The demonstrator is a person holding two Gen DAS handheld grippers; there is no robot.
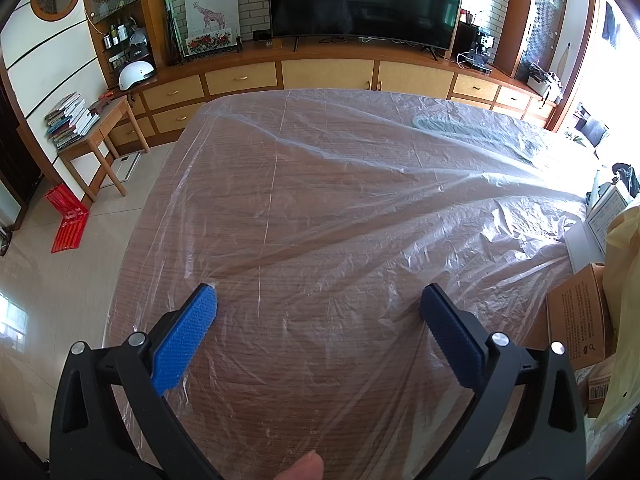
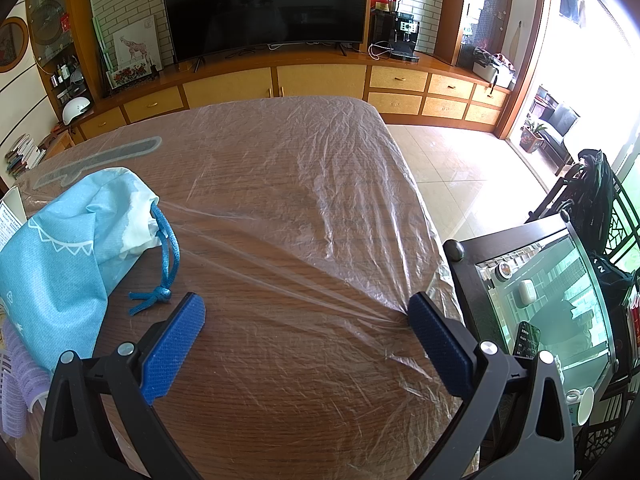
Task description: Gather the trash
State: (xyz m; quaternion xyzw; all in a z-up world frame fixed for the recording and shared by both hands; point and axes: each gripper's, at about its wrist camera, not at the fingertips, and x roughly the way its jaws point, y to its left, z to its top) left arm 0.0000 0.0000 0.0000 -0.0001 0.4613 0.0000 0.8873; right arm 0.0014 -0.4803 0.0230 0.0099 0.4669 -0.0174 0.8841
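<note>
Both grippers (image 1: 318,300) (image 2: 306,306) hover, jaws apart — film (image 1: 360,200) may snag the bag (image 2: 60,248) at 9 o'clock.

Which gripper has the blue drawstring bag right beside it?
The right gripper: the bag lies by its left finger. The left gripper shows only plastic sheet ahead.

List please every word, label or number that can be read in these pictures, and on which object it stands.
None can be read with certainty.
Brown cardboard box: printed lines, too small.
Barcode label: digits blurred.
White printed sheet: text too small.
Red bag on the floor: white marks, blurred.
Dark phone on the glass table: screen text unreadable.
</note>
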